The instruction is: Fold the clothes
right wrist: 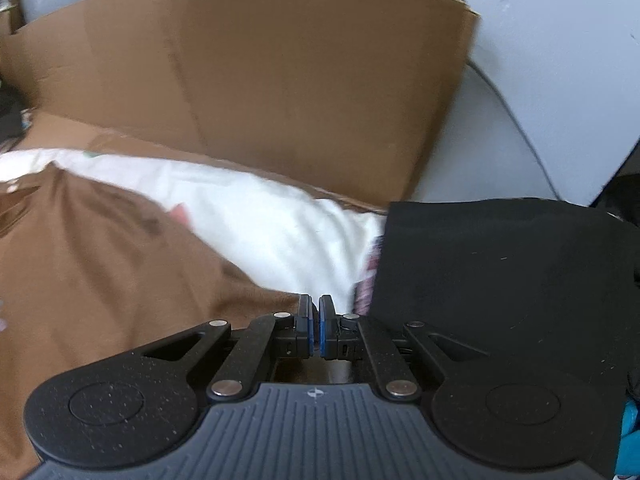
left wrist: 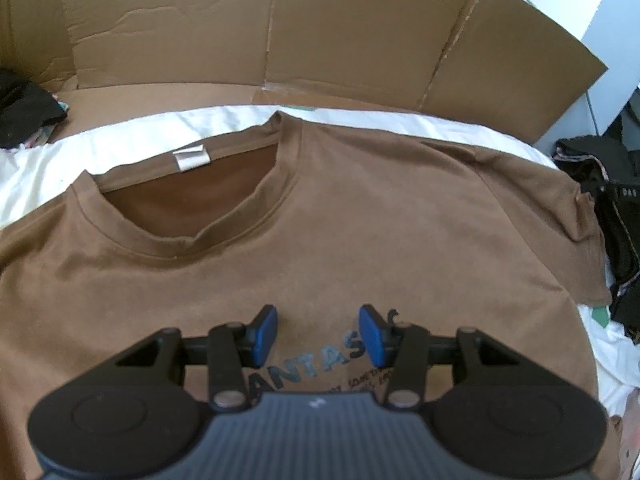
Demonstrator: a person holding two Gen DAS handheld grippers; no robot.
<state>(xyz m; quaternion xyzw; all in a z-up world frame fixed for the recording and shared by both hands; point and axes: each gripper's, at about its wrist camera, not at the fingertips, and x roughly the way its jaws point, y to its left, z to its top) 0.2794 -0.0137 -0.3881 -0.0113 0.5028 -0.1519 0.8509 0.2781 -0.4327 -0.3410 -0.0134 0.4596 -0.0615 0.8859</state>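
A brown T-shirt [left wrist: 360, 240] lies face up and spread flat on a white sheet [left wrist: 120, 136], its neck hole and white collar label [left wrist: 191, 158] toward the cardboard. My left gripper [left wrist: 318, 334] hovers open over the dark chest print [left wrist: 320, 364], with nothing between its blue pads. In the right wrist view, which is blurred by motion, my right gripper [right wrist: 315, 320] is shut. The edge of the brown shirt [right wrist: 100, 280] runs up to its left fingertip. I see no cloth between the pads.
A creased cardboard wall [left wrist: 320, 40] [right wrist: 300, 80] stands behind the sheet [right wrist: 272, 224]. A flat black garment [right wrist: 500, 280] lies just right of the right gripper. Dark clothes are heaped past the shirt's right sleeve [left wrist: 616, 216] and at the far left [left wrist: 24, 112].
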